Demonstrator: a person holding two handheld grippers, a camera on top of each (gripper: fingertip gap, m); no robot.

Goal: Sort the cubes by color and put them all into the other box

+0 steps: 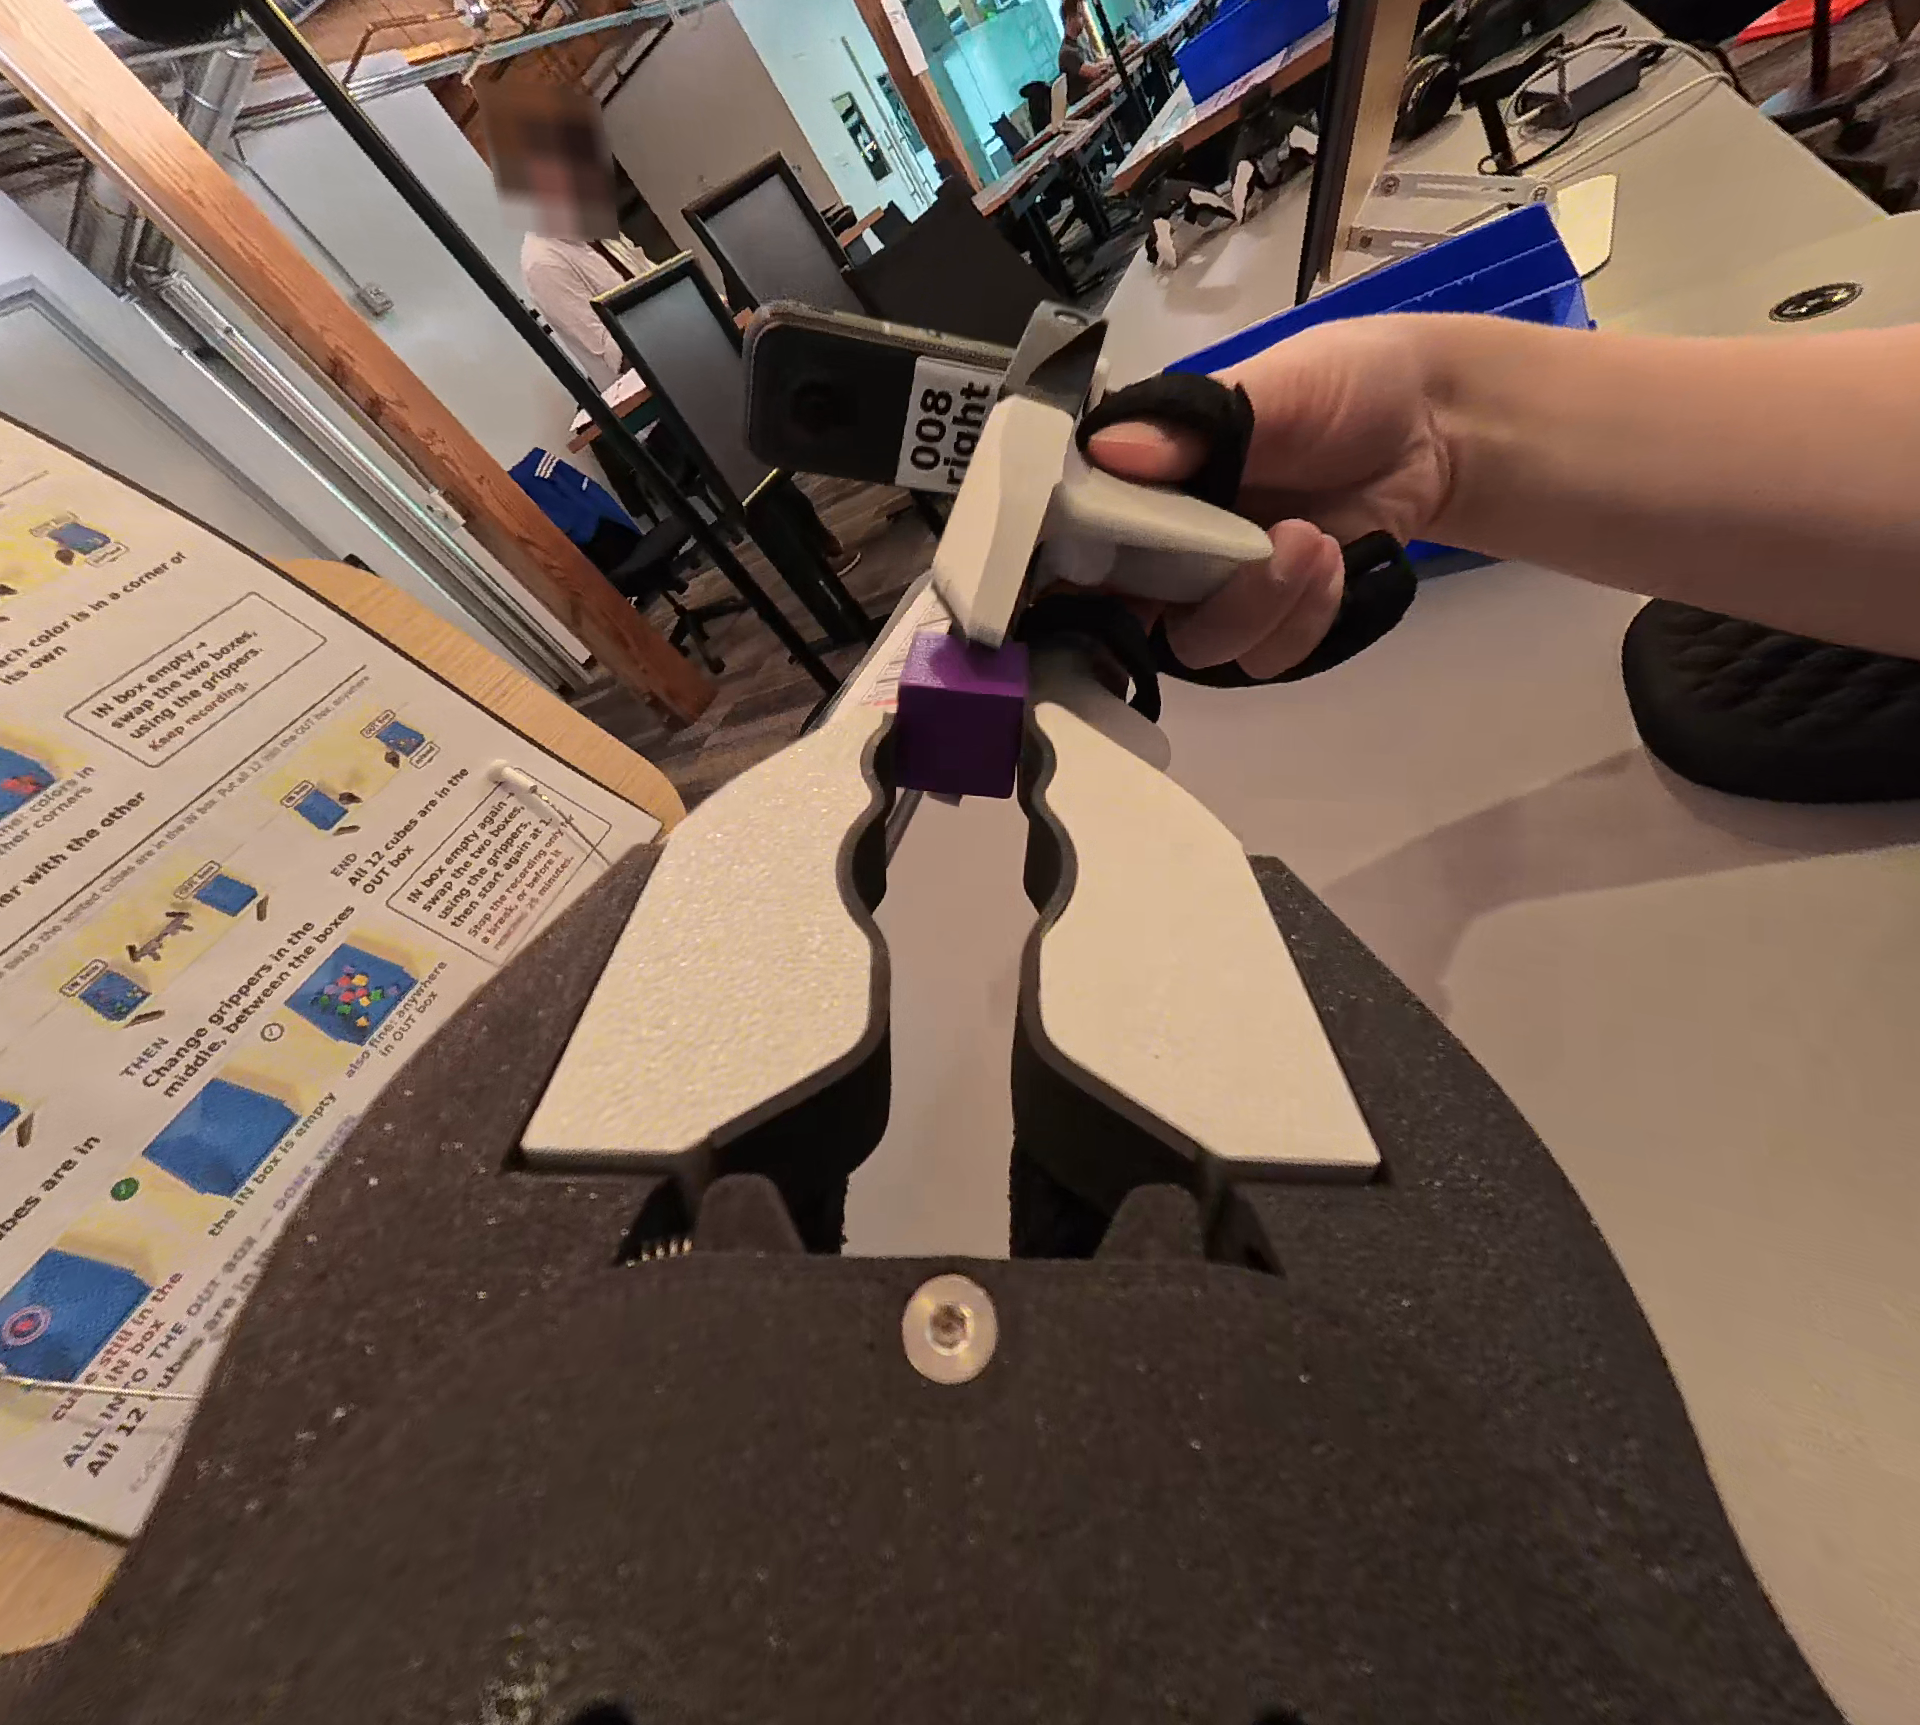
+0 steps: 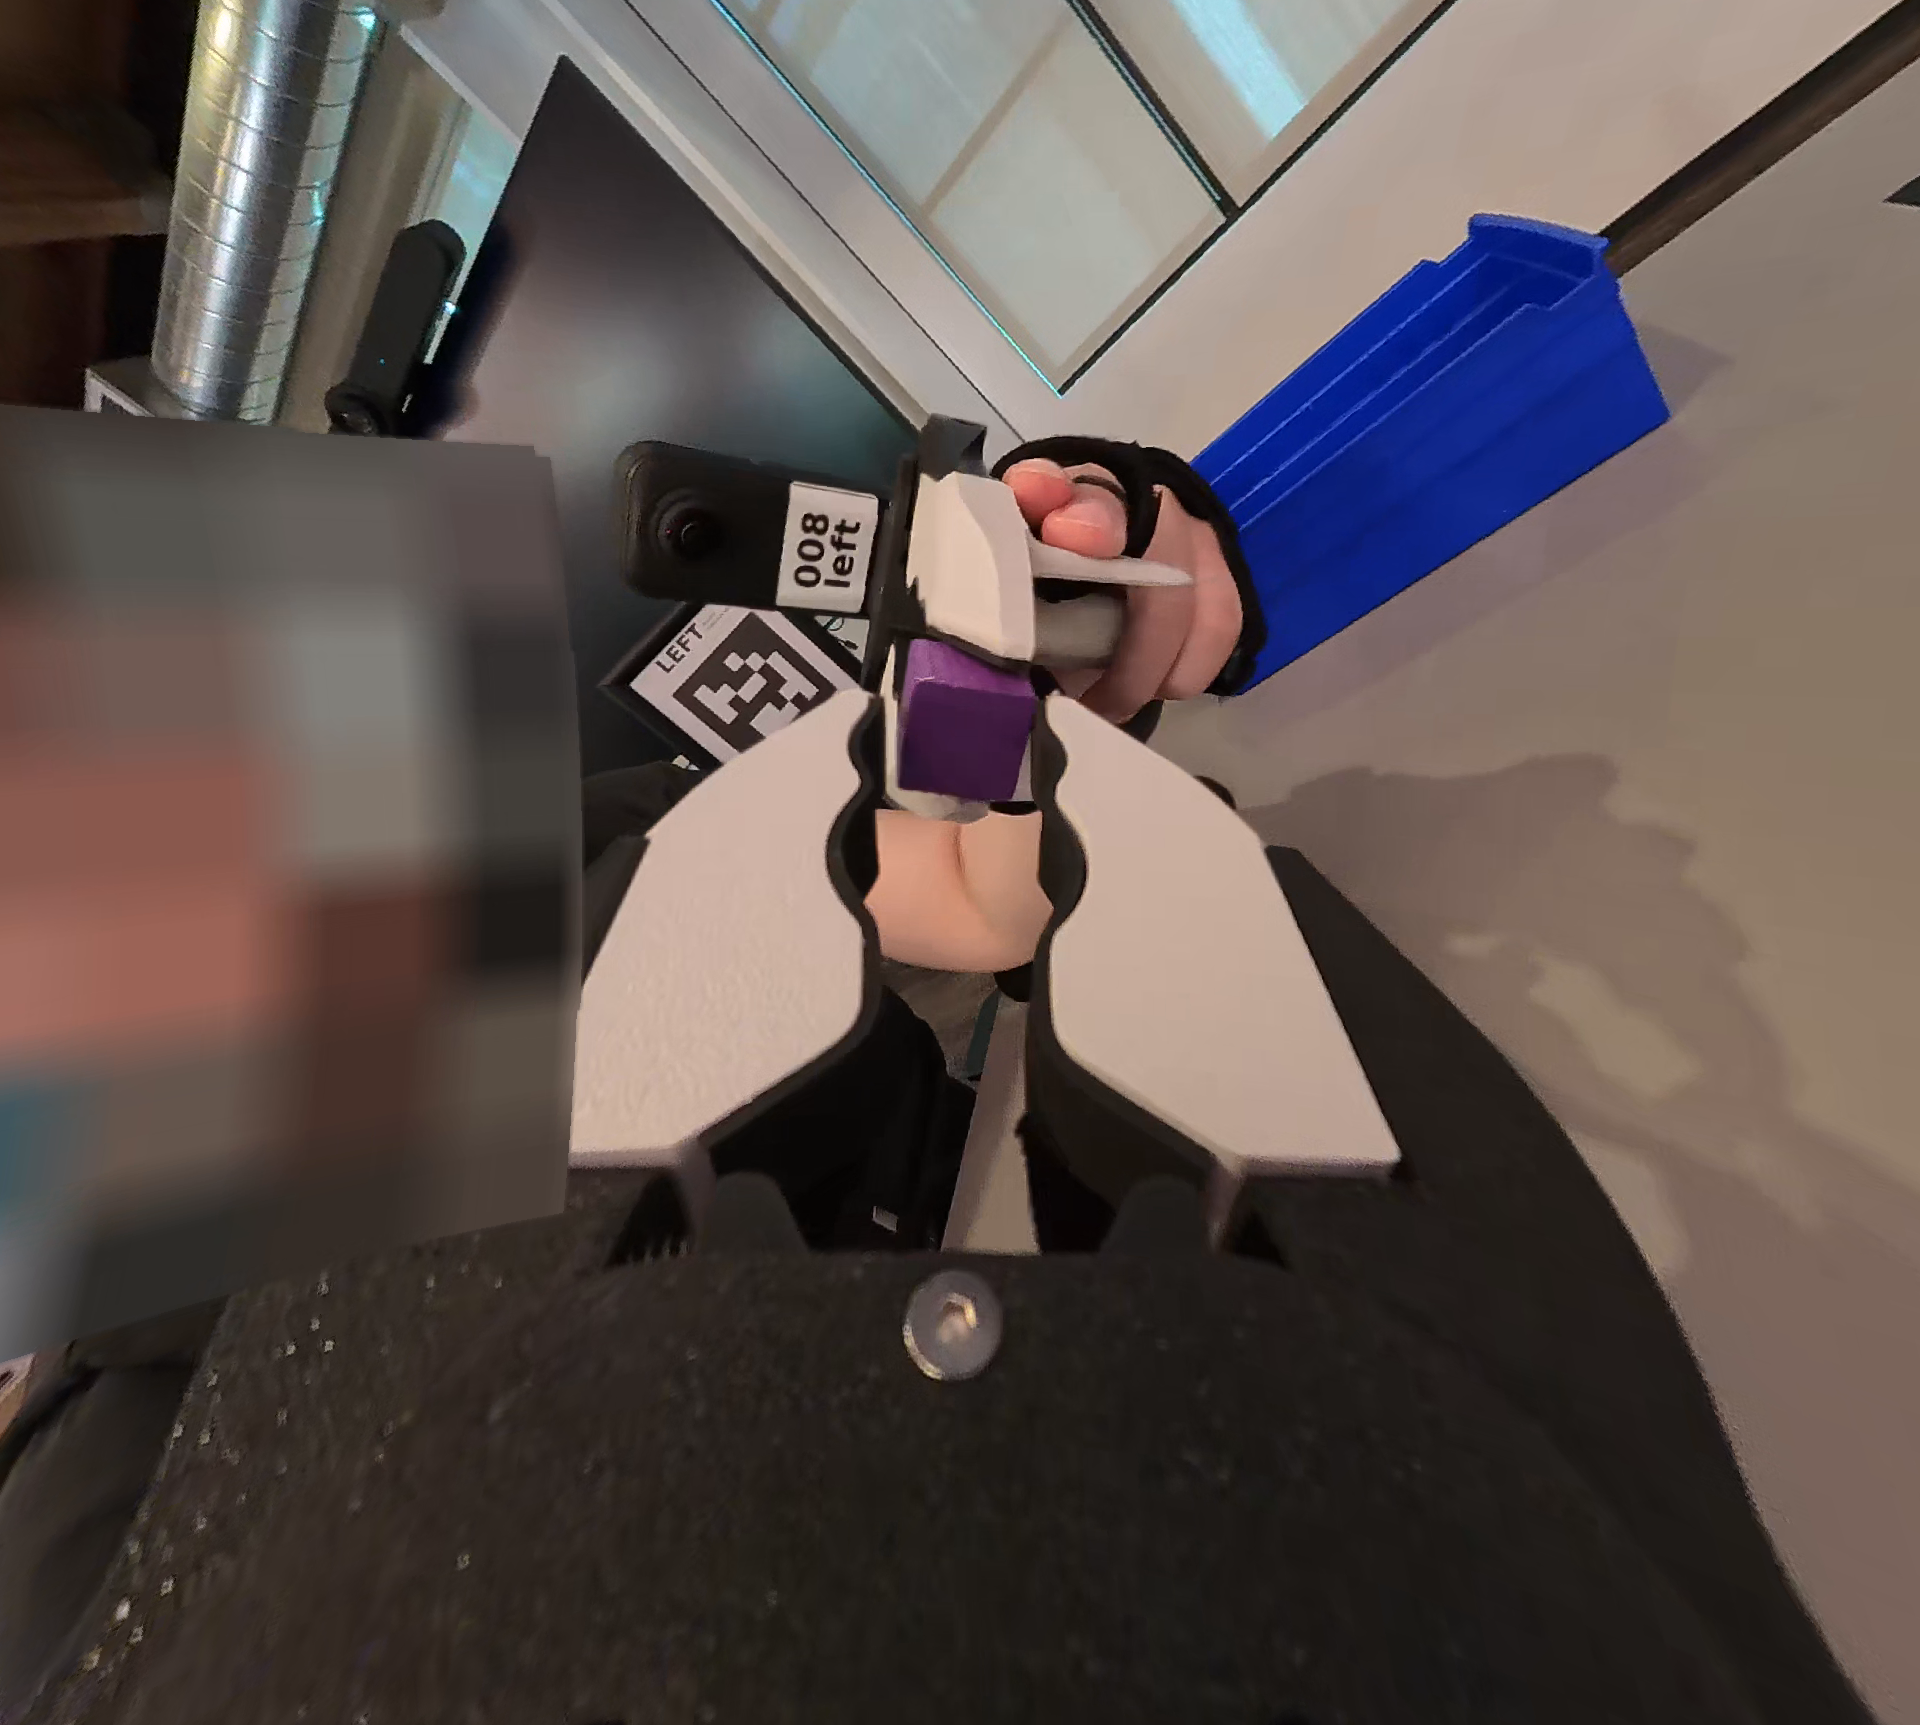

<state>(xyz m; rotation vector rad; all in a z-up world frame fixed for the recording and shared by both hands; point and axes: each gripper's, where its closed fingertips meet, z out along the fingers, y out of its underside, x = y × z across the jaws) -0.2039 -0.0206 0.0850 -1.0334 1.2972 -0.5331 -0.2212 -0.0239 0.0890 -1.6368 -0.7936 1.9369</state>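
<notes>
Step in hand, my read: a mid-air handover btwn the two tools, not a drop into a box yet.

The left gripper is pinching the purple cube right at its fingertips, one finger on each side. The right gripper is pinching the same cube across the other pair of faces; in the left wrist view one of its fingers is pressing on the cube's top and a sliver of the other is showing underneath. So both look clamped on it at once. Can't tell which is actually carrying the load.

The cube is hanging well above the grey tabletop, w/ a blue box lying beyond the right gripper's tips, off to the right.

Next move, probably: one tool lets go cleanly while the other is squeezing firm, w/o twisting the cube out; then it goes to the box, to its colour's spot.

Count:
- Cubes: 1, purple; no others in view.
- Grippers: 2.
- Blue boxes: 1 per view; can't tell if it's the same box.
- Instruction sheet: 1, left of the left gripper.
</notes>
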